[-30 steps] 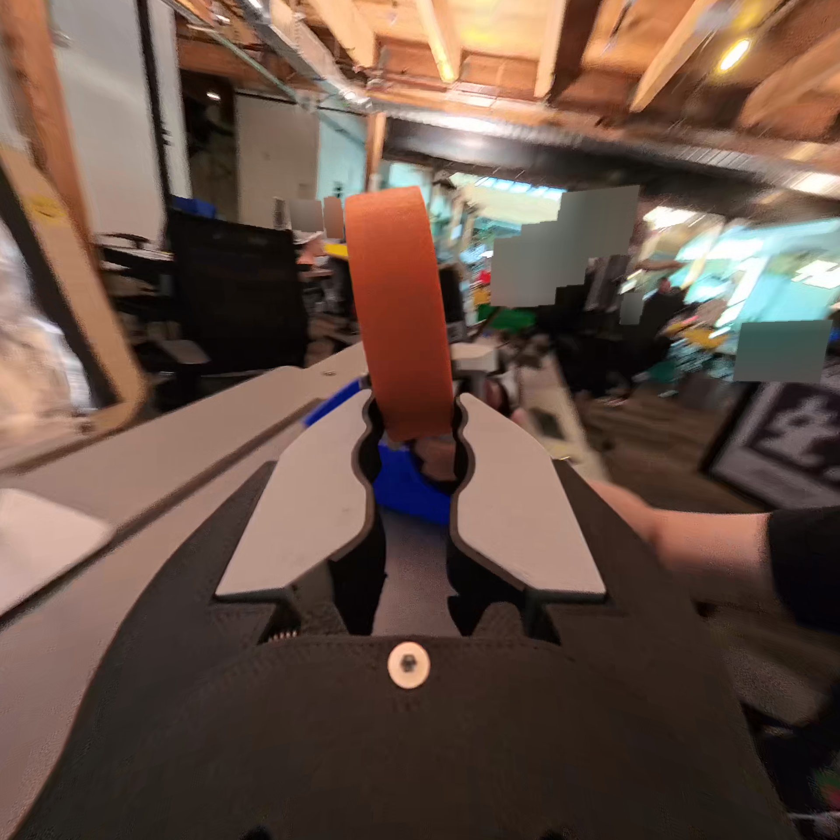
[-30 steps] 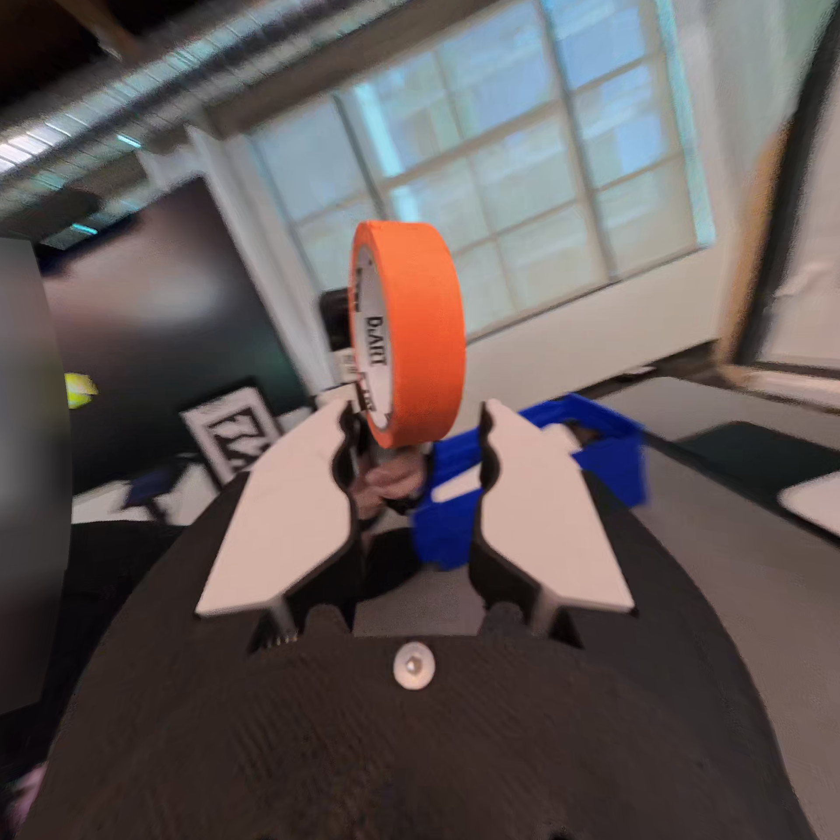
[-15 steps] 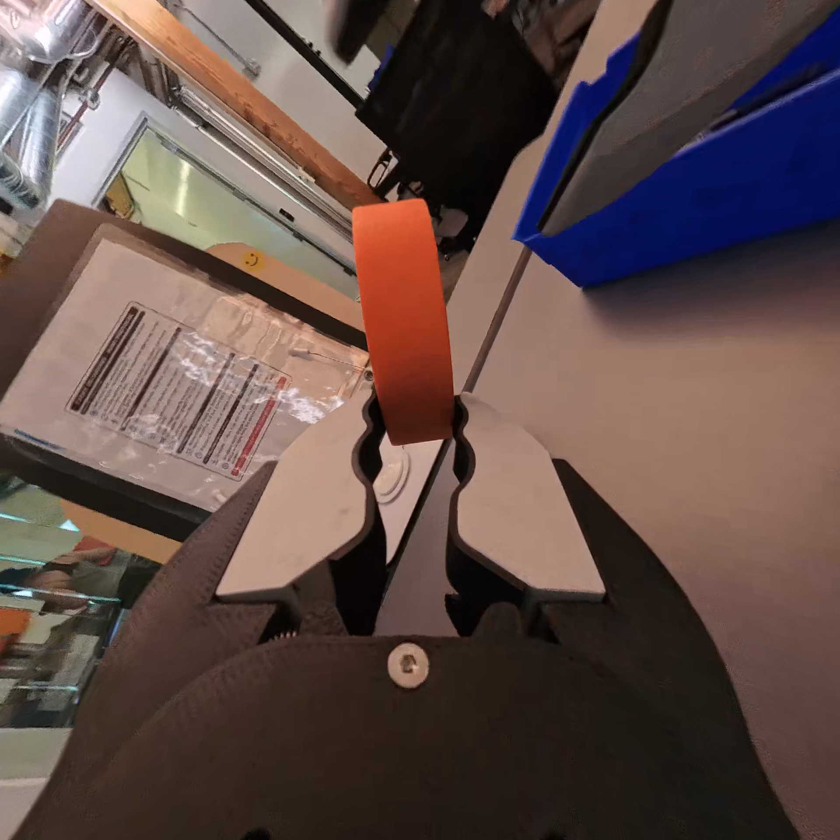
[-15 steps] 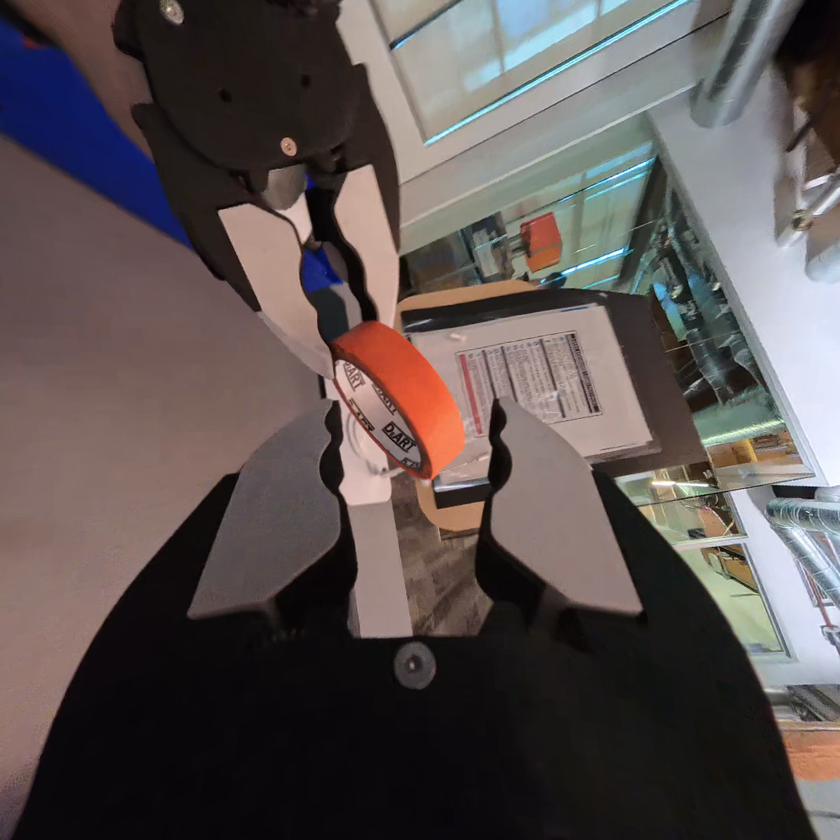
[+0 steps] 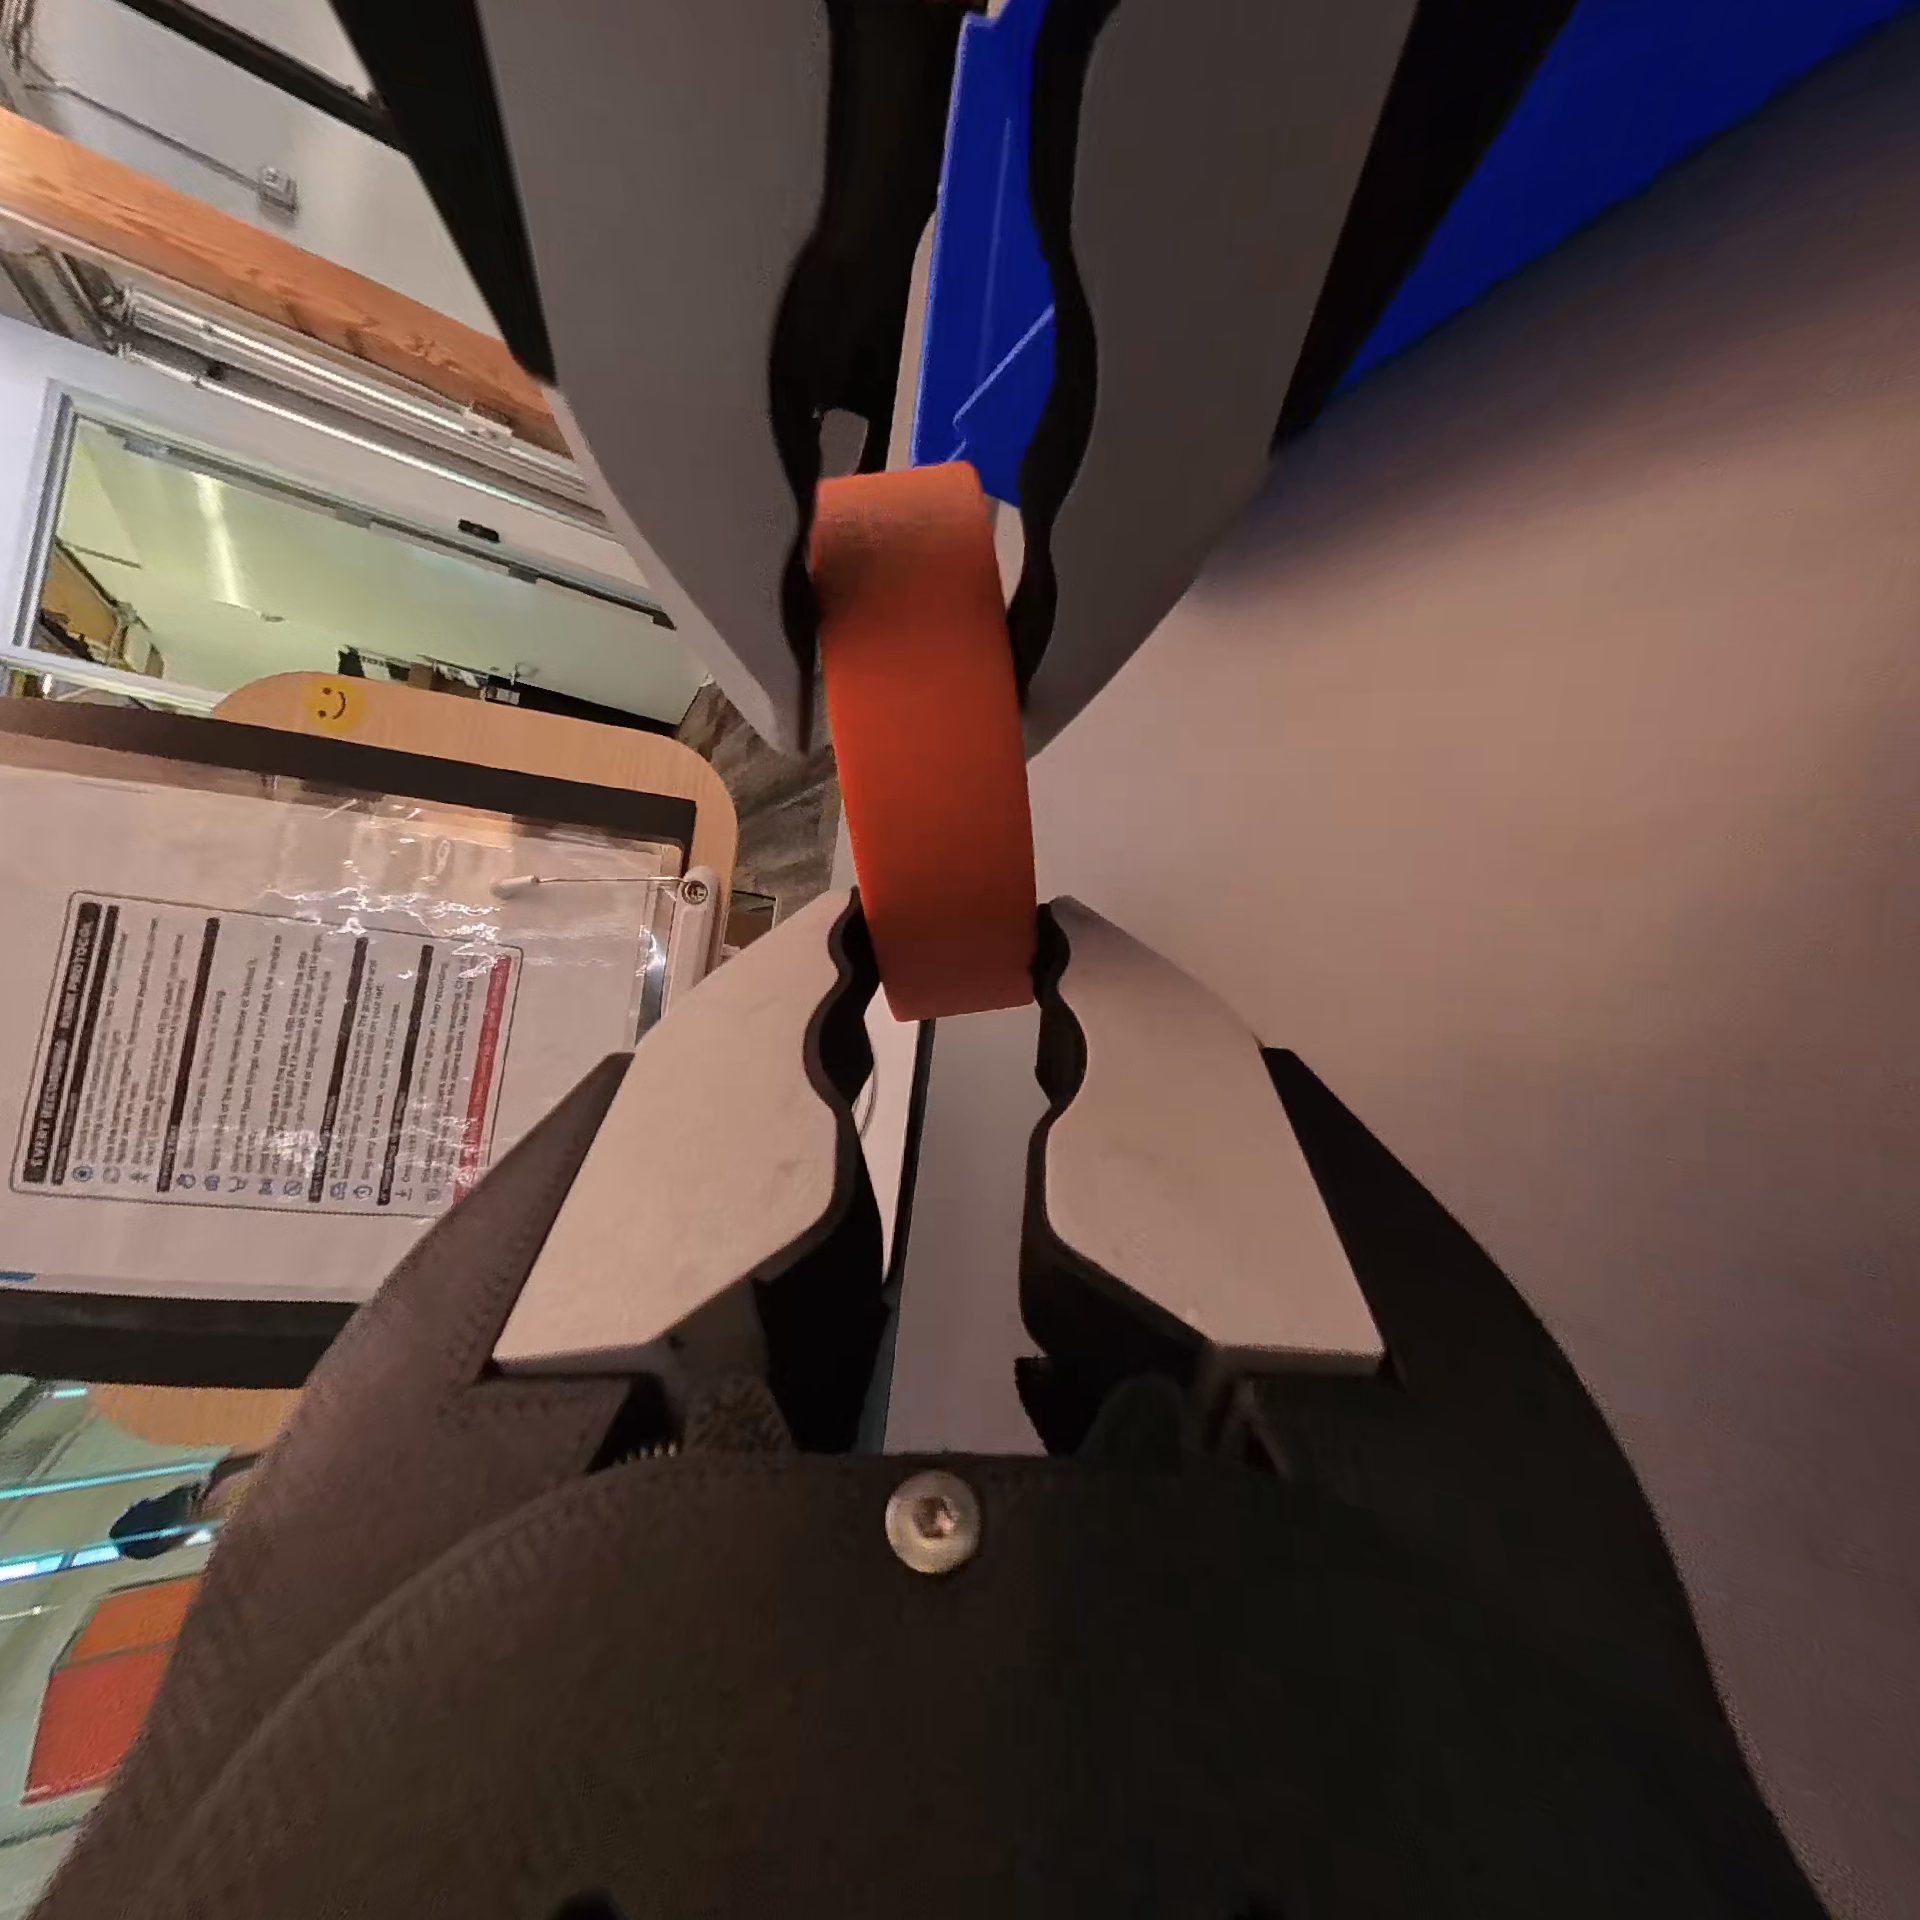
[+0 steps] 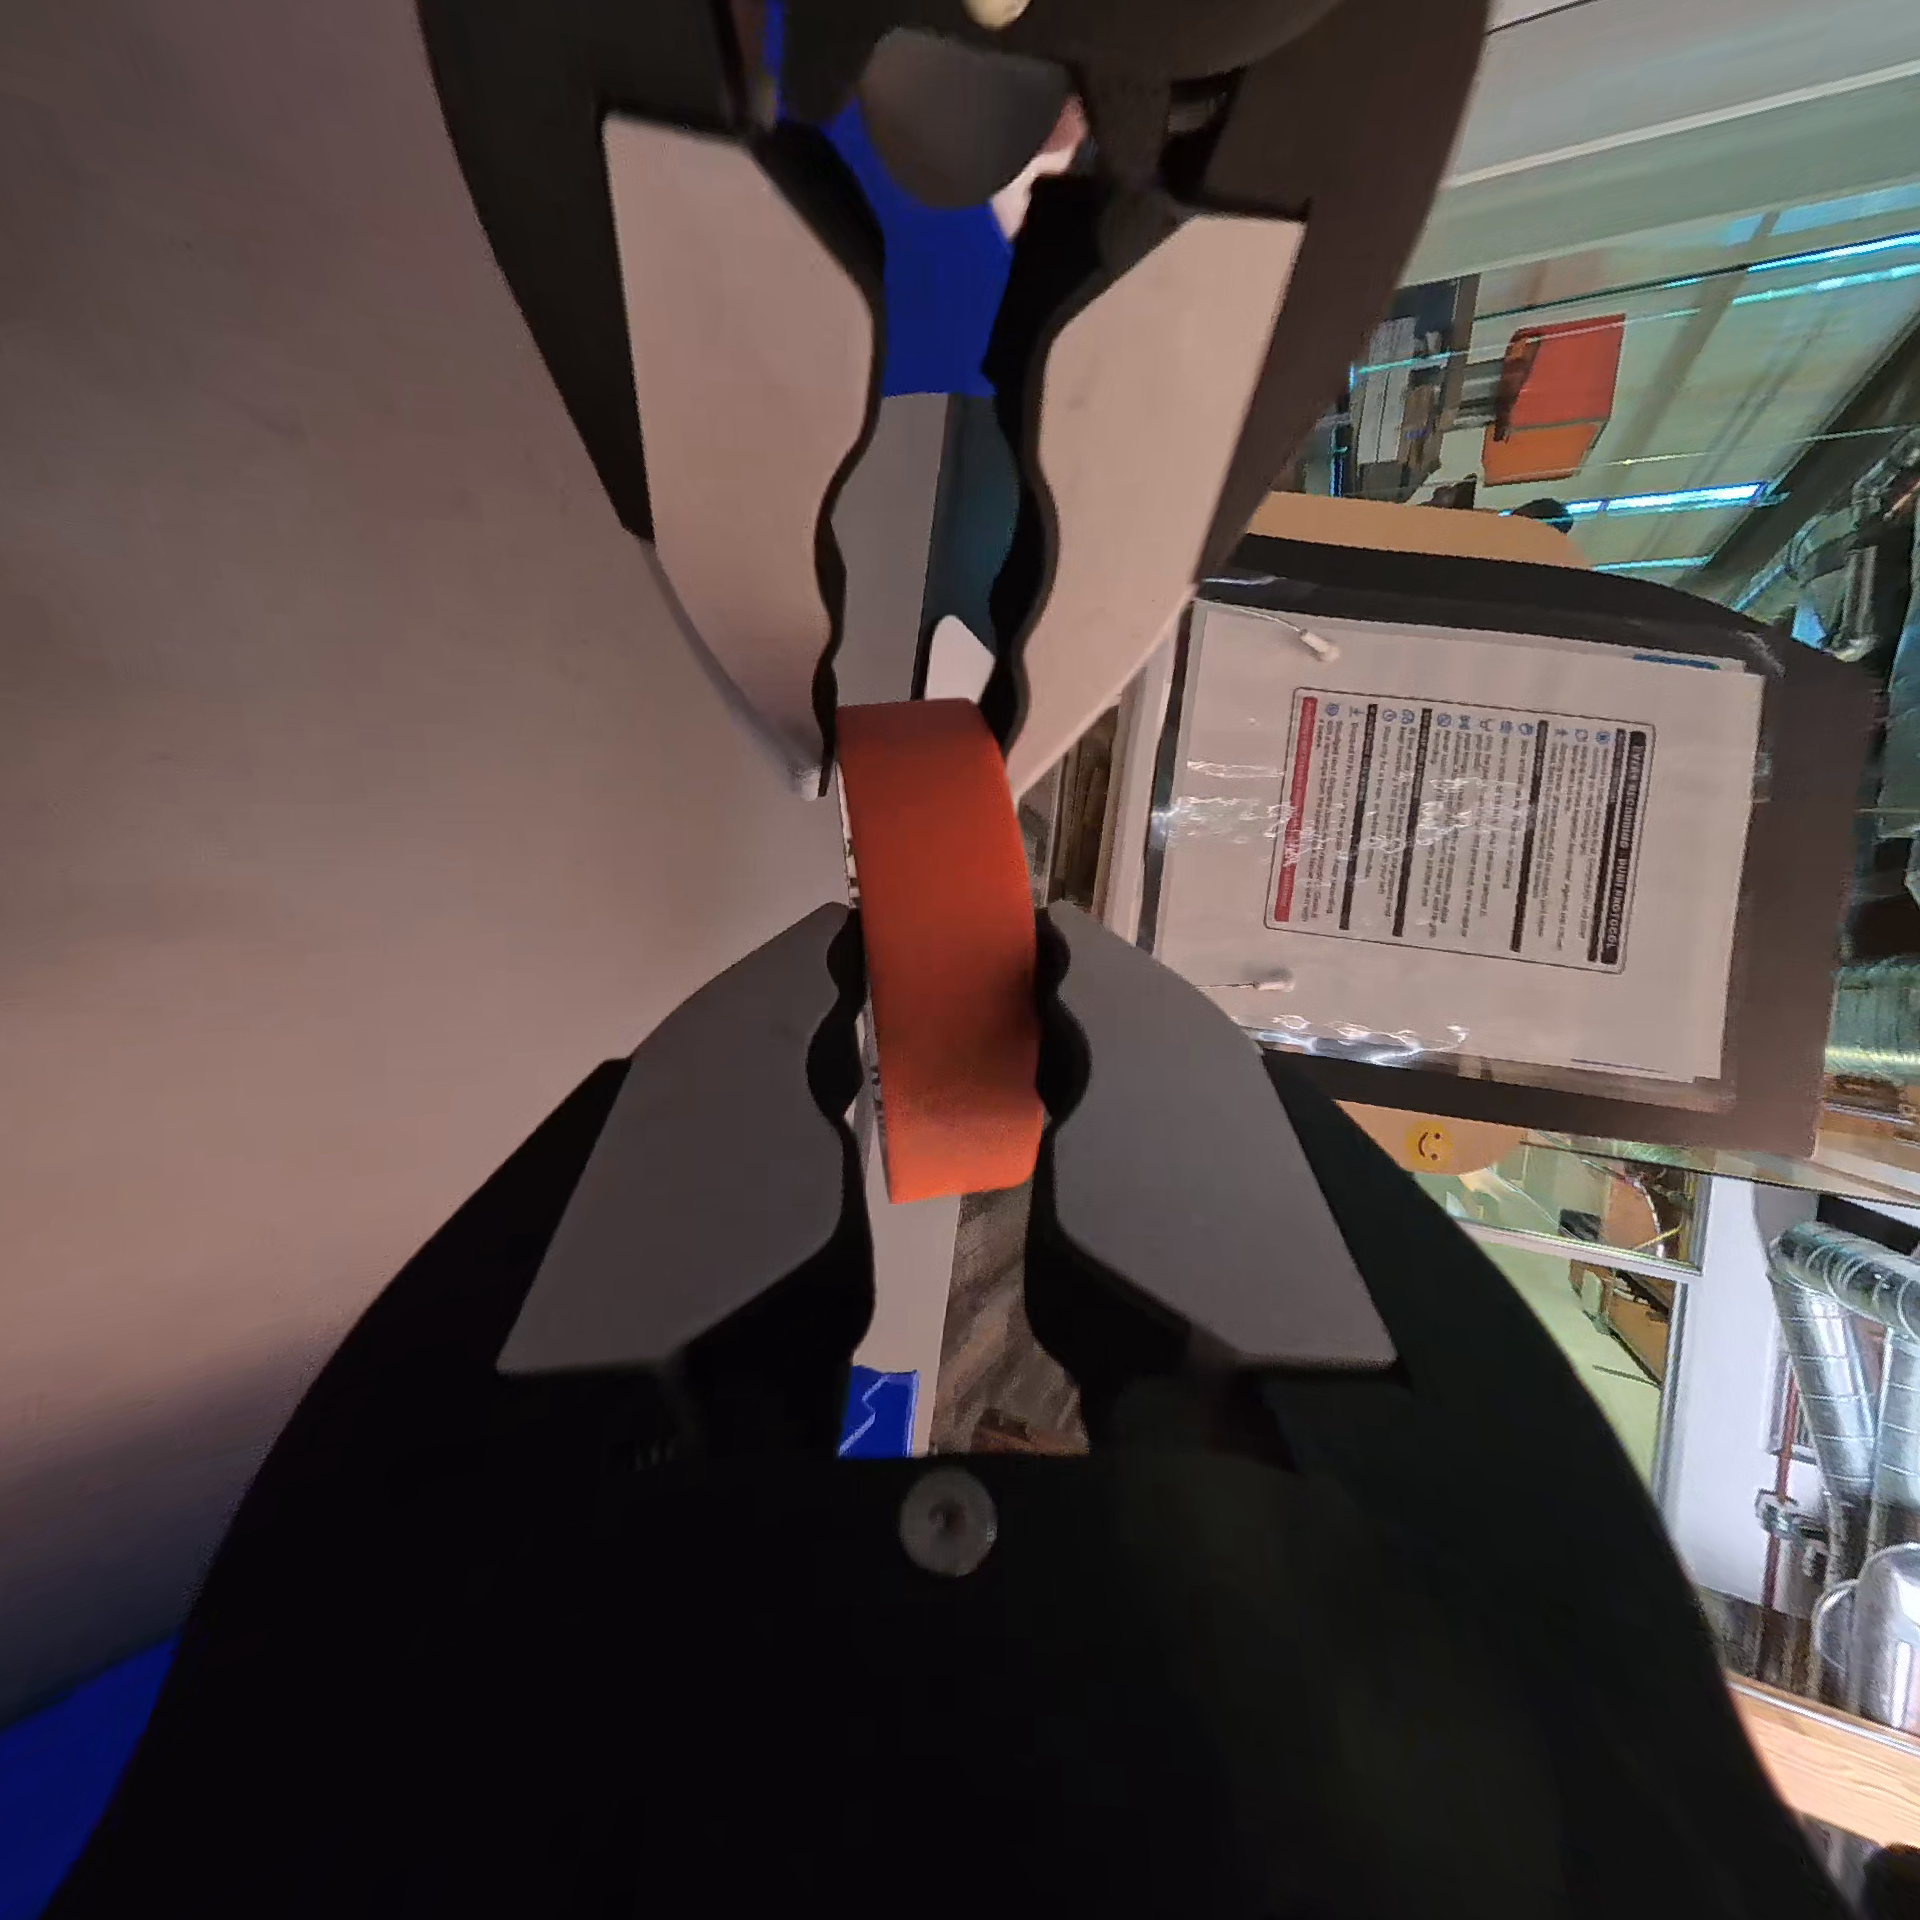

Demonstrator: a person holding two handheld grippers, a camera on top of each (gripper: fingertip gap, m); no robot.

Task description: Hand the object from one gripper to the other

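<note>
An orange tape roll [image 5: 925, 779] hangs edge-on between both grippers. My left gripper [image 5: 940, 914] is shut on its near end. My right gripper [image 5: 914, 665] comes in from the top of the left wrist view, its fingers pressed on either side of the roll's far end. In the right wrist view my right gripper [image 6: 940, 925] is shut on the tape roll [image 6: 940, 935]. The left gripper [image 6: 914, 748] reaches in from above and still pinches the roll's other end. Both grippers hold the roll in the air beside the grey table [image 5: 1455, 935].
A blue bin [image 5: 1558, 208] stands on the table behind the right gripper. A dark board with a laminated sheet [image 6: 1455, 831] stands beyond the table edge, also in the left wrist view [image 5: 312, 1039]. The table [image 6: 312, 727] fills the left of the right wrist view. My two grippers' fingertips are within a few centimetres of each other.
The right gripper has moved in over the tape roll and closed from wide open onto its free end. The left gripper has kept its hold throughout.
</note>
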